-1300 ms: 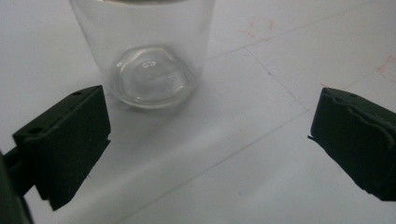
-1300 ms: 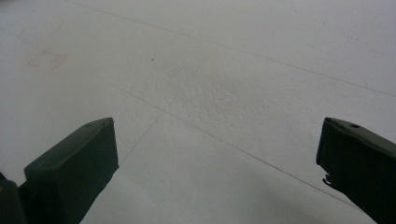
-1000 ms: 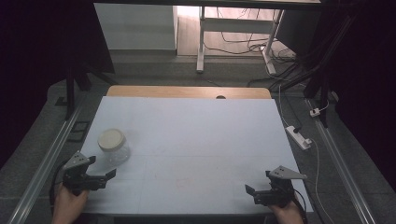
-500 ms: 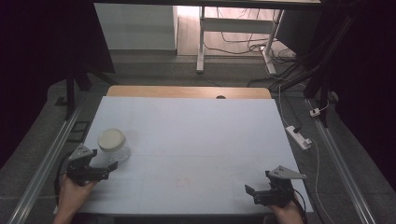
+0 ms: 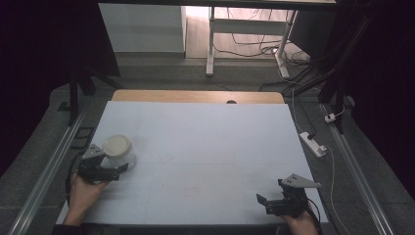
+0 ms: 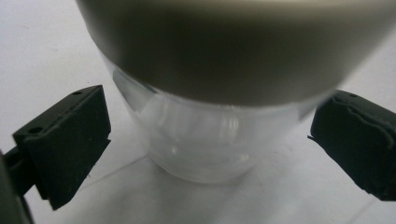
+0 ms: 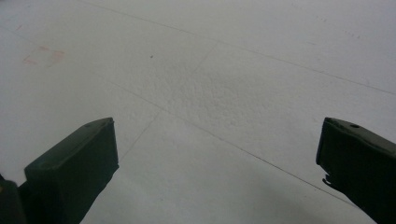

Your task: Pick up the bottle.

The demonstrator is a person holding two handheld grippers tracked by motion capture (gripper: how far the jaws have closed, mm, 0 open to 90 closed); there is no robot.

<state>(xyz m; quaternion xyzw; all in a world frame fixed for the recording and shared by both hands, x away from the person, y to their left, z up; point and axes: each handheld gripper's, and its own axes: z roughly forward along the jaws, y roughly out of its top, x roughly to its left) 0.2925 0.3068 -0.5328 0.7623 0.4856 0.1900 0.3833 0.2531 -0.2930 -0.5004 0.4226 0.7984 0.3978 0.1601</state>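
A clear glass jar (image 5: 118, 149) with a beige lid stands upright near the left edge of the white table (image 5: 210, 137). My left gripper (image 5: 123, 166) is open just in front of it. In the left gripper view the jar (image 6: 205, 135) sits between the two black jaws, which flank its glass body with gaps on both sides; the left gripper (image 6: 208, 122) touches nothing. My right gripper (image 5: 262, 200) rests low at the table's front right corner. It is open (image 7: 215, 142), with only bare tabletop between its jaws.
A wooden strip (image 5: 195, 96) runs along the table's far edge. A white power strip (image 5: 311, 143) lies on the floor at the right. Metal rails (image 5: 49, 166) line both sides. A faint red mark (image 5: 192, 190) sits near the front centre.
My left gripper has moved forward and right to the jar, and its jaws now straddle the jar. The right gripper has stayed where it was.
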